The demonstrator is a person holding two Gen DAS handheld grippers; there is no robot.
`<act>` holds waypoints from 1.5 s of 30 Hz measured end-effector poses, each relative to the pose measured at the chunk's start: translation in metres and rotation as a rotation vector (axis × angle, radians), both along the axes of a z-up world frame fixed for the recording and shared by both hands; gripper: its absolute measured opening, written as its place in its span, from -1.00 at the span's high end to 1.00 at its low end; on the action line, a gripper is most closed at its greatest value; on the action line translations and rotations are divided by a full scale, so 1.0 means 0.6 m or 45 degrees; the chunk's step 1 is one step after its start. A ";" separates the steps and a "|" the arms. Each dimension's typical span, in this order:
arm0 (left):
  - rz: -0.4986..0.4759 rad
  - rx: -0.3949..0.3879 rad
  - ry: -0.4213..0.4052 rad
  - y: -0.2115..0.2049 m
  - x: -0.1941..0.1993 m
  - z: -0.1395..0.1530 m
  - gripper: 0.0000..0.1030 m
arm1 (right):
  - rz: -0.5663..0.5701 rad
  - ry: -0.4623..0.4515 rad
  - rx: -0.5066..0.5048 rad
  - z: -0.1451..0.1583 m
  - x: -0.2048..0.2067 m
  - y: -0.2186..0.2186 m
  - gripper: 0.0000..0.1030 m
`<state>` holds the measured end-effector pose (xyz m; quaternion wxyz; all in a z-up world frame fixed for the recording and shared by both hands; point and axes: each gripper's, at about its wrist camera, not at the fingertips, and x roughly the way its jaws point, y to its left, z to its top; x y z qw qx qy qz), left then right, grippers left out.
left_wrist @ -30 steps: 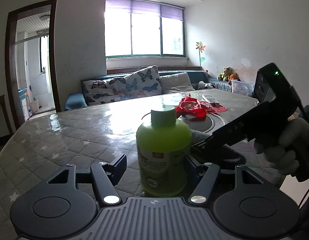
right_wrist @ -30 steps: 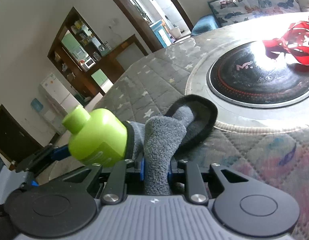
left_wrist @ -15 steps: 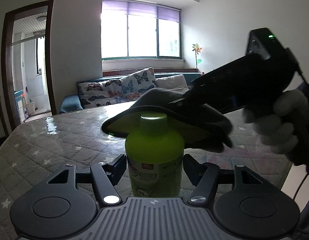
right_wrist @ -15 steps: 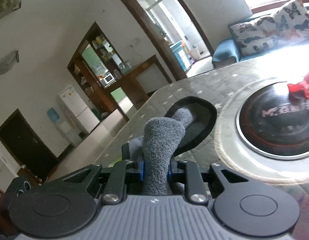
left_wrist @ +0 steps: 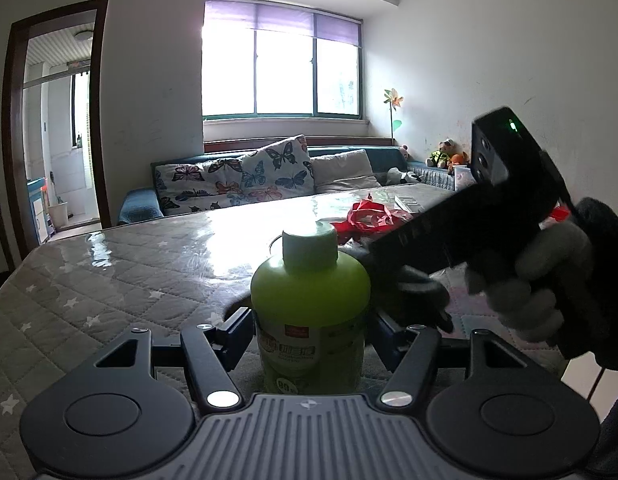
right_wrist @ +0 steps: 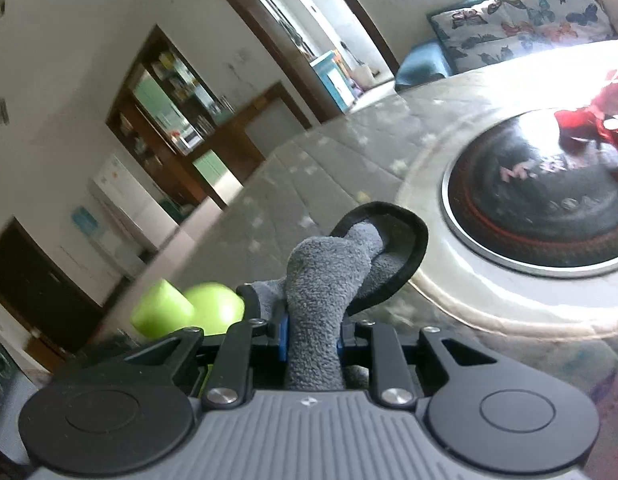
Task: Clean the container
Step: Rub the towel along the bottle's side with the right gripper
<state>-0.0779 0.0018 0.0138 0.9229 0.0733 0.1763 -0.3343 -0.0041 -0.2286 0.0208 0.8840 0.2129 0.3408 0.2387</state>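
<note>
A green bottle (left_wrist: 311, 300) with a green cap stands upright between the fingers of my left gripper (left_wrist: 309, 330), which is shut on it. My right gripper (right_wrist: 311, 338) is shut on a grey cloth (right_wrist: 321, 280) with a black edge. In the left wrist view the right gripper's black body (left_wrist: 461, 220) and the gloved hand sit to the right of the bottle, with the cloth (left_wrist: 421, 292) against the bottle's right side. In the right wrist view the bottle (right_wrist: 189, 310) shows at the lower left, blurred.
The grey quilted table cover (left_wrist: 121, 280) has star marks. A round black cooktop (right_wrist: 549, 204) is set in the table, with a red ribbon (right_wrist: 597, 124) on it. A sofa with butterfly cushions (left_wrist: 245, 180) stands behind the table.
The right gripper with the cloth has come down from over the bottle's cap to the bottle's right side. The left gripper still holds the bottle.
</note>
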 end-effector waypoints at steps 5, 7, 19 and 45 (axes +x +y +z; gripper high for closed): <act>-0.003 0.002 0.000 -0.001 0.000 0.000 -0.30 | -0.060 -0.092 -0.240 0.015 -0.029 0.000 0.61; -0.002 0.002 0.000 0.000 0.001 0.000 -0.30 | -0.042 -0.129 -0.323 0.021 -0.039 0.008 0.60; 0.000 0.010 0.000 0.000 0.002 0.001 -0.30 | 0.004 -0.199 -0.494 0.045 -0.094 0.061 0.15; 0.001 0.001 0.014 -0.004 0.004 0.000 -0.32 | -0.065 -0.188 -0.434 0.046 -0.024 0.023 -0.30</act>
